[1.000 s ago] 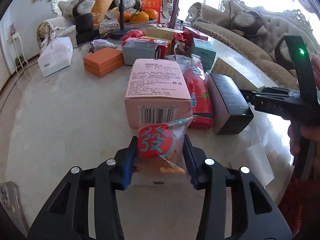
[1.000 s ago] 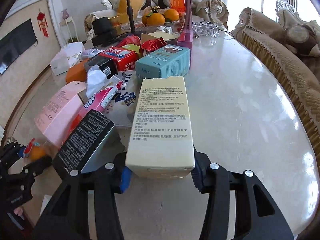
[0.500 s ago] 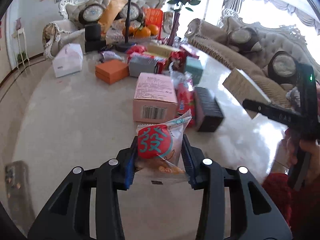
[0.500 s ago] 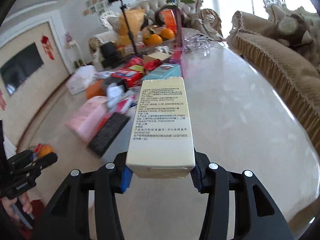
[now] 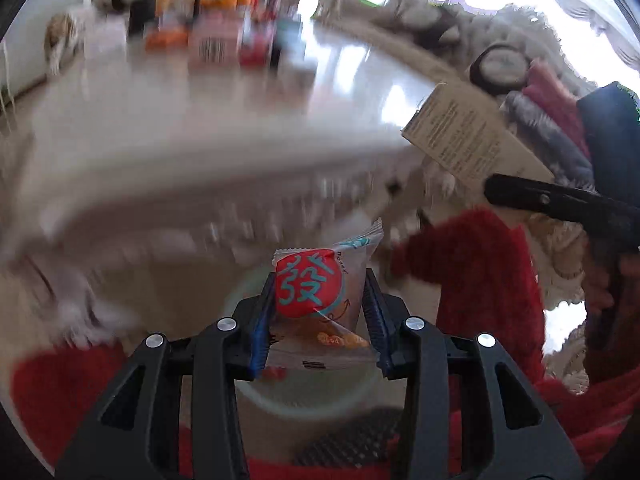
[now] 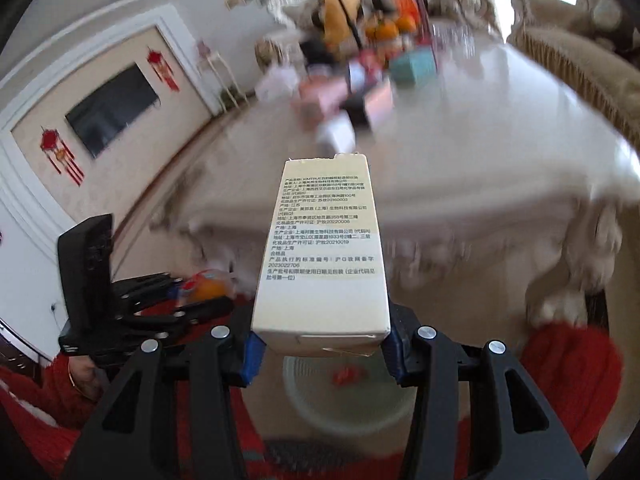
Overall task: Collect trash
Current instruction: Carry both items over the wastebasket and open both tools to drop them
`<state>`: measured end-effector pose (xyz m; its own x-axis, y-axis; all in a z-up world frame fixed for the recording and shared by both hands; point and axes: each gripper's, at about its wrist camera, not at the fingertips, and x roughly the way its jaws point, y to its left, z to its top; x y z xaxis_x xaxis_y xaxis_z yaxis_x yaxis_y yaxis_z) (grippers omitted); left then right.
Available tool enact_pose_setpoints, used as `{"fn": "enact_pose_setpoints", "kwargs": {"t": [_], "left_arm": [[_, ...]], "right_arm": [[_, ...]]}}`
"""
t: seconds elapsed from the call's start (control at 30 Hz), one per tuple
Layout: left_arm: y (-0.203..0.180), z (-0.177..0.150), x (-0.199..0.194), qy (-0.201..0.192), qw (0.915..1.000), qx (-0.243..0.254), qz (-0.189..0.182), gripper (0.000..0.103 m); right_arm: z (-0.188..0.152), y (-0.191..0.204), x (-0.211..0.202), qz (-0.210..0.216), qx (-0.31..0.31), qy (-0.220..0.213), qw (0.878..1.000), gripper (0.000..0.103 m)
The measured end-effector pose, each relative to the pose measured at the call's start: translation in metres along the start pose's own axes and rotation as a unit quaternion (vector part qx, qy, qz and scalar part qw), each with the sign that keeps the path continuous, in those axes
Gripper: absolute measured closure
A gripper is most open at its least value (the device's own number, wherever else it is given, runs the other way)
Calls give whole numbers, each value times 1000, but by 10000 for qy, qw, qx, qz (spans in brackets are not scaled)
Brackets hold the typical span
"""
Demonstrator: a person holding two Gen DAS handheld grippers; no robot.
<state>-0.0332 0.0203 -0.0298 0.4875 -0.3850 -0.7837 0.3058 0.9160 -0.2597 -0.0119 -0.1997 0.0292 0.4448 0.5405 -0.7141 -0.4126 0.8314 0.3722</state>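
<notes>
Carrying stage of a trash run: the cream carton (image 6: 320, 256) is clamped in the right gripper (image 6: 322, 350), the snack packet (image 5: 320, 304) pinched in the left gripper (image 5: 320, 320), both clear of the cluttered table (image 6: 500, 120). Below sits a pale bin (image 6: 352, 396), seemingly holding one red scrap (image 6: 348, 376). Next, each load must be centred over its rim and released.

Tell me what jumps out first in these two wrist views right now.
The left gripper is clamped on a clear snack packet with a big red disc printed on it, held off the table edge. The right gripper grips a tall cream carton covered in printed text. Below the carton sits a pale round bin with something red inside; the cluttered table behind is blurred.
</notes>
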Motion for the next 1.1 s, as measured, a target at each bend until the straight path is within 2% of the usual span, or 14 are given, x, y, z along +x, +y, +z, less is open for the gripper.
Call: {"fn": "enact_pose_setpoints", "kwargs": {"t": [0.2,0.27,0.3,0.33,0.37,0.4,0.43,0.5,0.63,0.73,0.9,1.0,1.1], "left_arm": [[14,-30,76,889,9959,-133,125,62],[17,-35,94,1091,9939,-154,81,59],[19,-39,103,1189,9927,-215,20,50],[22,-44,111,1249,9916,-321,-44,32],[25,-47,116,1255,9913,-386,-26,25],[27,-50,119,1227,9914,-463,23,20],[29,-52,121,1265,9908,-489,21,20],[30,-56,123,1338,9897,-509,61,20],[39,-58,113,1130,9911,-667,241,16],[41,-55,103,982,9923,-730,211,15],[36,-47,96,962,9935,-515,324,15],[33,-37,64,665,9959,-439,423,15],[33,-12,12,7,9986,-505,182,15]], "right_arm": [[-48,-21,78,-396,378,1034,9931,57],[-59,-24,110,-614,259,1360,9885,57],[-63,-24,117,-645,229,1429,9874,57],[-67,-24,130,-687,145,1569,9851,56],[-71,-23,142,-723,64,1739,9821,56],[-75,-22,149,-788,23,1836,9798,55],[-78,-20,152,-821,-30,1877,9788,47],[-81,-17,156,-888,-110,1907,9776,39],[-76,-21,134,-1061,-35,1630,9809,38],[-72,-20,115,-1043,4,1340,9855,38],[-51,-21,86,-1035,176,894,9904,38],[-34,-16,62,-1025,225,352,9939,38],[-17,-5,42,-1017,131,-172,9946,38]]}}
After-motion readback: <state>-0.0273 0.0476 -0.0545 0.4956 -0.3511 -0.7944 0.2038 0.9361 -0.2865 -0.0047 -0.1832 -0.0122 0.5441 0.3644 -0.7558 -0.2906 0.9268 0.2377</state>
